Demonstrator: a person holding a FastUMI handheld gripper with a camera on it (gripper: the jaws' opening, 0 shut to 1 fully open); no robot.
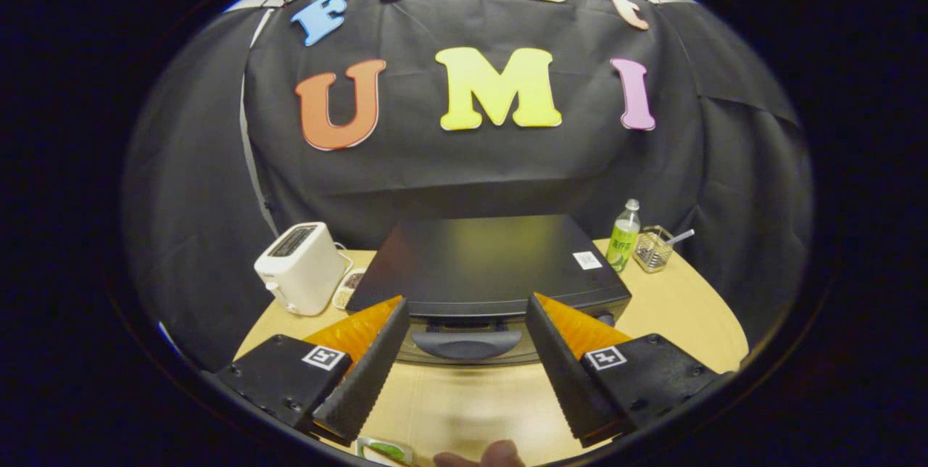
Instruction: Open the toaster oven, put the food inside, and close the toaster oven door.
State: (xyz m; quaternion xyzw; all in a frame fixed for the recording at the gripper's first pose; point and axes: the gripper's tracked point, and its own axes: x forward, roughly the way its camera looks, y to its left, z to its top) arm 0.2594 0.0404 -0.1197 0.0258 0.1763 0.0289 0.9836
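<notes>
hand-held gripper [465,315] fingers spread (holding nothing)

The light comes from above and is soft. The table [681,307] looks bright and warm. The flat top of the toaster oven [478,257] has a pale shine in the middle where the light bounces off it. Its front, under the top edge, is dark with shadow. The cloth wall is dim and its sides fade to black. The round picture bends things near its rim, so the table's edge curves. The gripper [467,351] fingers stand wide apart and look sharp. A fingertip [482,455] at the table's near edge is blurry.
</notes>
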